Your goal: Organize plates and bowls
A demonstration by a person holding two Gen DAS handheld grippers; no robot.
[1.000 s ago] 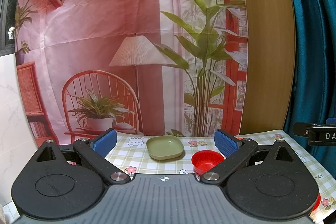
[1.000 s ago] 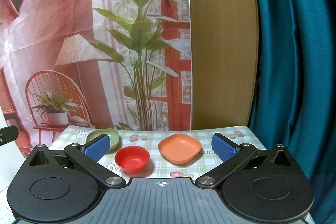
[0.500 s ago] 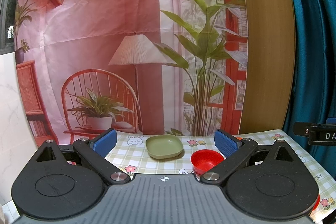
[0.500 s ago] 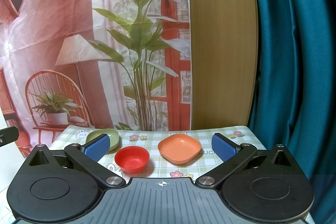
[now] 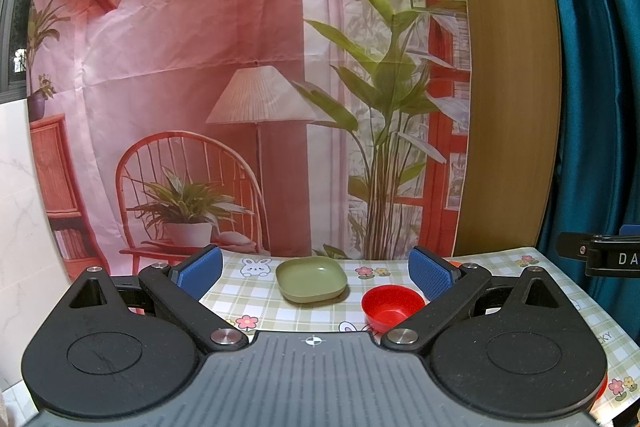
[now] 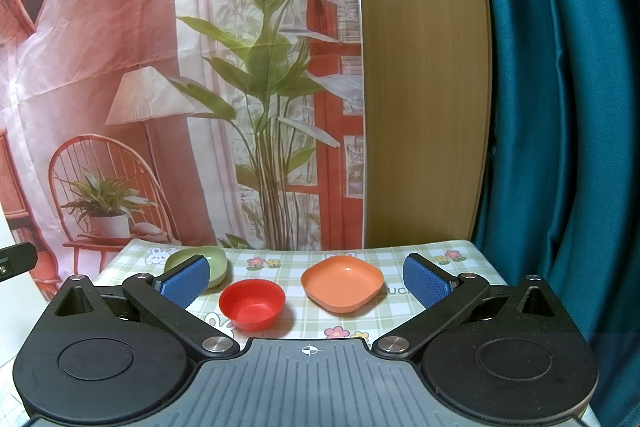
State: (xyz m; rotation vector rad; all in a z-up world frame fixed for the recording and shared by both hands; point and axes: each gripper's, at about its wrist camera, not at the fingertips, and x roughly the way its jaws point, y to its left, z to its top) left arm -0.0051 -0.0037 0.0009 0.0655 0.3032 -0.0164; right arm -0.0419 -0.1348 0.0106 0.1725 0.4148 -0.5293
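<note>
A green square plate (image 5: 311,279) lies on the checked tablecloth, with a red round bowl (image 5: 392,307) to its right. In the right wrist view the red bowl (image 6: 252,304) sits between the green plate (image 6: 218,262) at left, partly hidden by my finger, and an orange square plate (image 6: 342,283) at right. My left gripper (image 5: 316,273) is open and empty, held above the table short of the green plate. My right gripper (image 6: 307,281) is open and empty, short of the red bowl and the orange plate.
The checked tablecloth (image 6: 440,255) ends at a printed backdrop (image 5: 200,67) and a wooden panel (image 6: 424,87). A teal curtain (image 6: 560,107) hangs at right. The other gripper's black tip (image 5: 600,259) shows at the right edge of the left wrist view.
</note>
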